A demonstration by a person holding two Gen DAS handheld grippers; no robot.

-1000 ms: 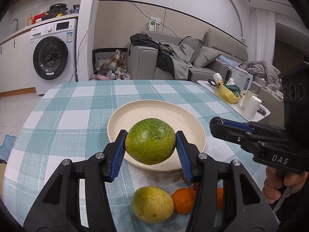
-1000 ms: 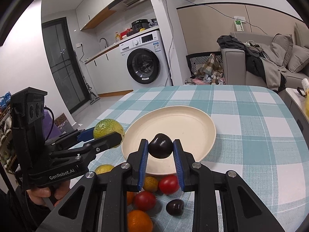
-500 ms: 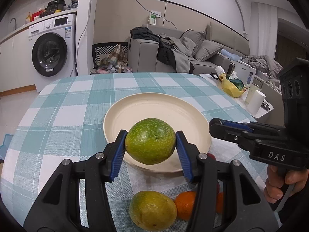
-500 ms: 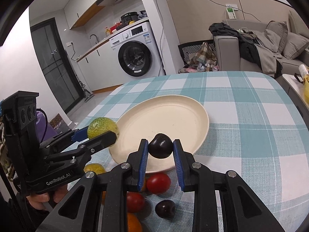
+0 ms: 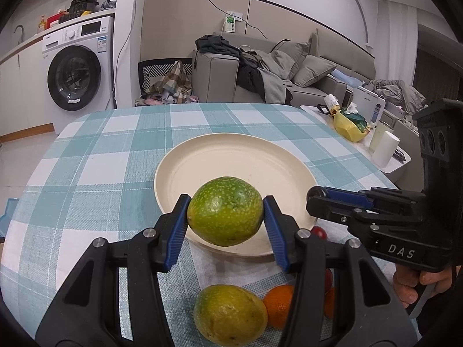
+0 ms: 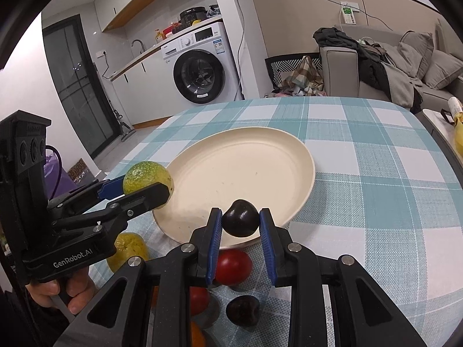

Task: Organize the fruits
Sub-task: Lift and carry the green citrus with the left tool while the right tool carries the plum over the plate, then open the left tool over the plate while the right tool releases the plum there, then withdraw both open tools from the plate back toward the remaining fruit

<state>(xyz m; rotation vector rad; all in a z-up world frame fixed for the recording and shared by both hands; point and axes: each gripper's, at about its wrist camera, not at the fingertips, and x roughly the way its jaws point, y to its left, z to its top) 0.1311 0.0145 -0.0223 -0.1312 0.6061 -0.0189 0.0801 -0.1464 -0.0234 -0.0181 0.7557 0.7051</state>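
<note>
My left gripper (image 5: pixel 225 225) is shut on a speckled green fruit (image 5: pixel 225 210) and holds it above the near rim of the cream plate (image 5: pixel 231 159). It also shows in the right wrist view (image 6: pixel 147 186) at the plate's left edge. My right gripper (image 6: pixel 240 231) is shut on a dark cherry (image 6: pixel 240 222) above the plate's near rim (image 6: pixel 306 190). Its arm shows at the right in the left wrist view (image 5: pixel 376 214). Below lie a yellow-green fruit (image 5: pixel 230 313), an orange (image 5: pixel 279 305), red tomatoes (image 6: pixel 233 266) and another dark cherry (image 6: pixel 243 309).
The plate sits on a round table with a teal checked cloth (image 5: pixel 95 167). A side table with a cup and a yellow bag (image 5: pixel 350 124) stands to the right. A washing machine (image 5: pixel 76 66) and a sofa (image 5: pixel 260 75) are beyond the table.
Both grippers have moved forward with their fruit, toward and over the plate's near rim. The loose fruit on the cloth now lies lower in both views.
</note>
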